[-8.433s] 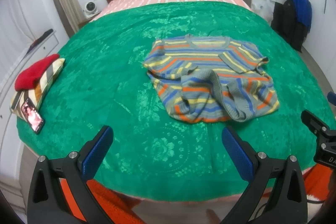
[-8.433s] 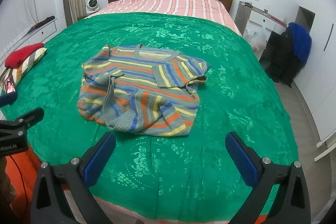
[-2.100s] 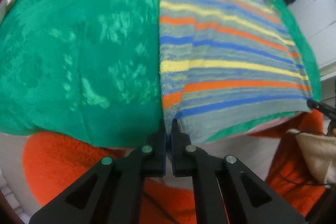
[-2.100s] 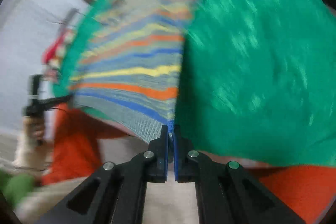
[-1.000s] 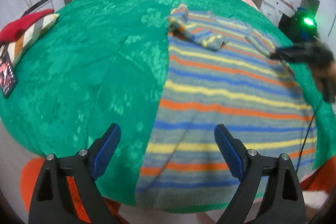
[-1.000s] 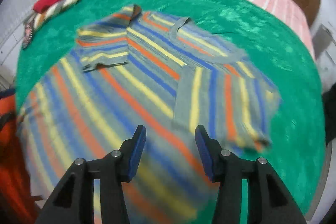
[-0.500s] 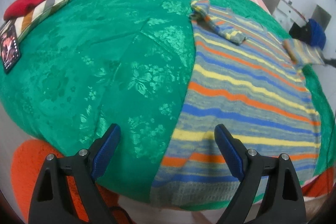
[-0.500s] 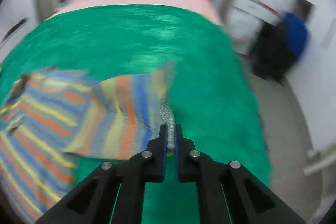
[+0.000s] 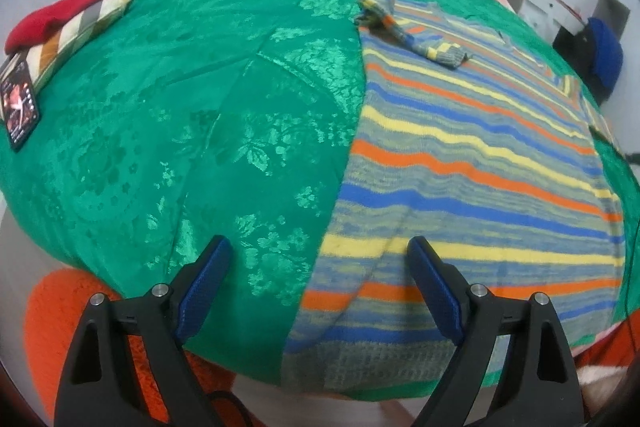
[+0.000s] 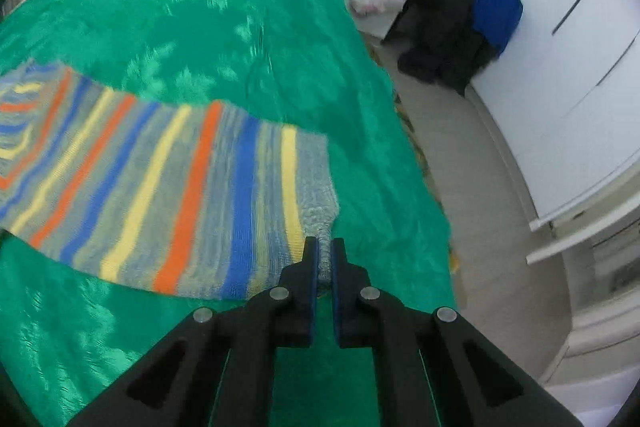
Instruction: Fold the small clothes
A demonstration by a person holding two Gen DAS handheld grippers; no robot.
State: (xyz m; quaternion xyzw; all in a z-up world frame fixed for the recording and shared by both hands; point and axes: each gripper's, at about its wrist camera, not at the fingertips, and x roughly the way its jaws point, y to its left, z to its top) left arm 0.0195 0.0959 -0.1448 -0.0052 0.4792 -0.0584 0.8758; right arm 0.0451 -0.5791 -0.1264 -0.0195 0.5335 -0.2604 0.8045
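Note:
A striped knitted sweater [image 9: 472, 147] in grey, blue, orange and yellow lies spread flat on the green bedspread [image 9: 200, 99]. Its left sleeve [image 9: 412, 35] is folded in over the chest. My left gripper [image 9: 316, 263] hangs open above the sweater's hem at the bed's near edge, holding nothing. In the right wrist view the right sleeve [image 10: 168, 187] is stretched out sideways over the bedspread [image 10: 208, 19], and my right gripper [image 10: 325, 251] is shut on its grey cuff.
A red cloth on a striped cushion [image 9: 68, 19] and a phone [image 9: 18, 107] lie at the bed's left edge. An orange rug [image 9: 60, 315] lies below the bed's foot. Right of the bed is bare floor [image 10: 492, 227], with dark and blue clothes [image 10: 472, 23] by white cabinets.
My right gripper closed on the right sleeve's cuff and carried it out sideways toward the bed's right edge, unfolding the sleeve. The left gripper stayed open over the hem.

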